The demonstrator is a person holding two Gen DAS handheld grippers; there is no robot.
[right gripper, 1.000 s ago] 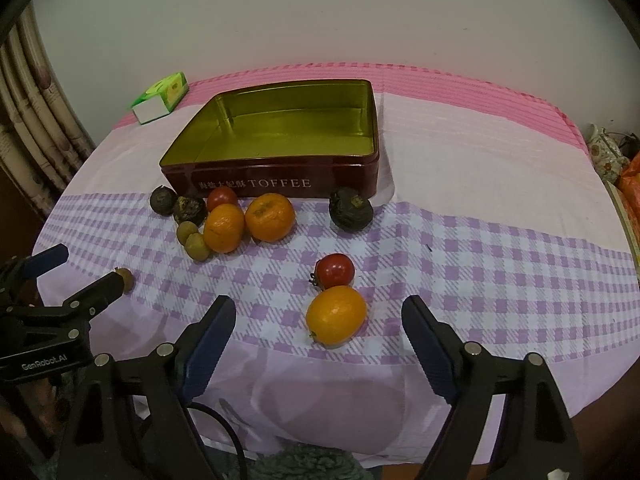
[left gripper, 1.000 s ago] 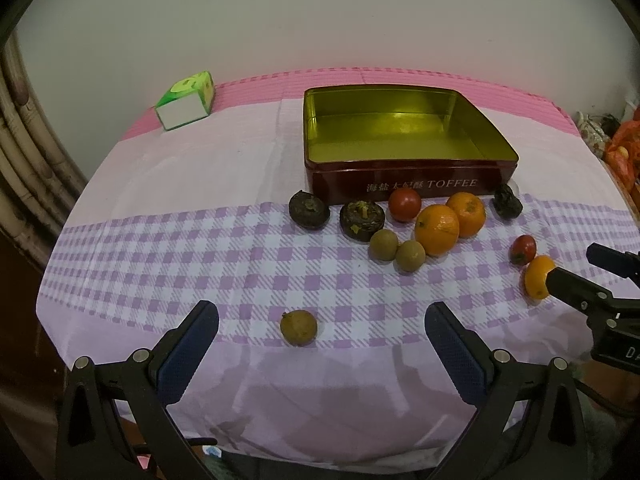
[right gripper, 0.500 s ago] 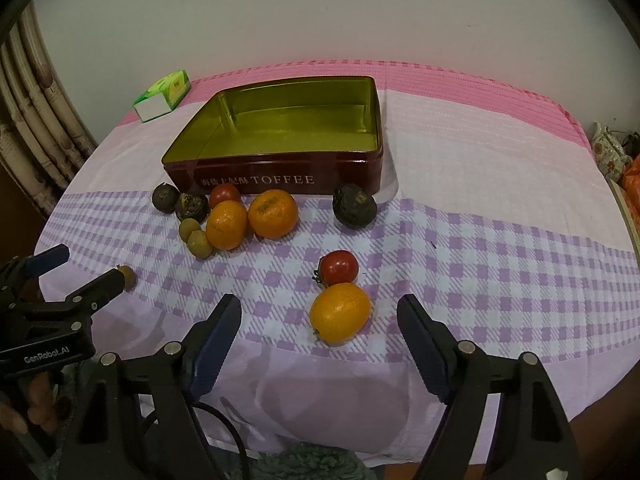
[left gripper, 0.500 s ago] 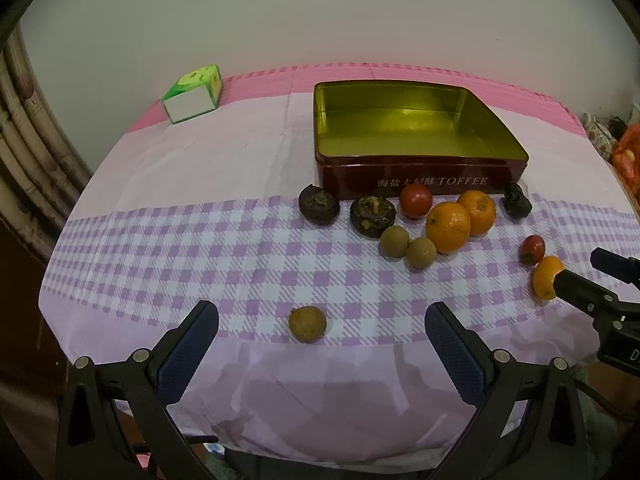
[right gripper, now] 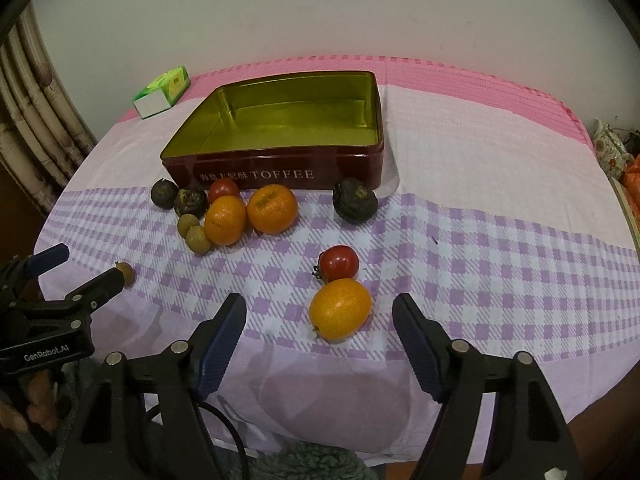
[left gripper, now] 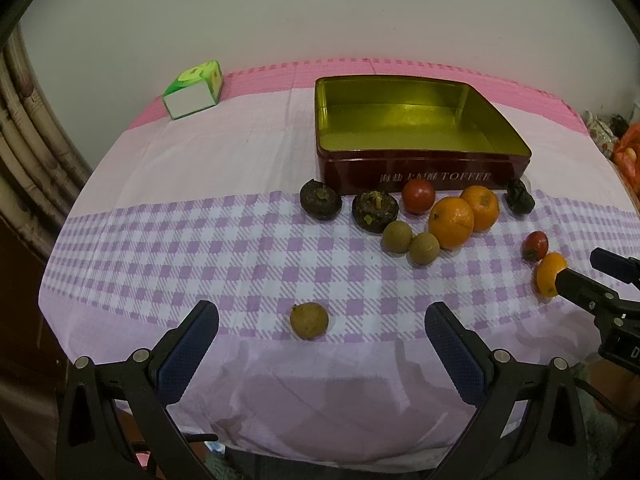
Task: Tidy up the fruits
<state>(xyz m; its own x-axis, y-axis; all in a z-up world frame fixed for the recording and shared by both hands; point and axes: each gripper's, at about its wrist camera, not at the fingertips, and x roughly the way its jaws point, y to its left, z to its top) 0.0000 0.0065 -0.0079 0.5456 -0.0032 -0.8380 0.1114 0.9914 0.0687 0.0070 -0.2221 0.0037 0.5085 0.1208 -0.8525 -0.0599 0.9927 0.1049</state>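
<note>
A dark red toffee tin (left gripper: 420,178) (right gripper: 280,174) stands open with nothing in it at the back of the table. Before it lie two oranges (left gripper: 451,222), a tomato (left gripper: 418,196), dark wrinkled fruits (left gripper: 320,200) and small brown fruits (left gripper: 397,237). A lone small brown fruit (left gripper: 309,320) lies just ahead of my open left gripper (left gripper: 320,314), not touched. My right gripper (right gripper: 319,304) is closing its jaws. An orange (right gripper: 340,309) sits between the fingertips, clear of both pads, with a tomato (right gripper: 339,263) just beyond it.
A green and white box (left gripper: 194,90) sits at the far left corner. Another dark fruit (right gripper: 355,199) lies by the tin's right corner. The checked cloth (right gripper: 500,248) is bare to the right. A curtain (right gripper: 36,128) hangs at the left.
The right gripper's jaws have drawn closer together on either side of the orange. The left gripper's jaws and the fruits have not moved.
</note>
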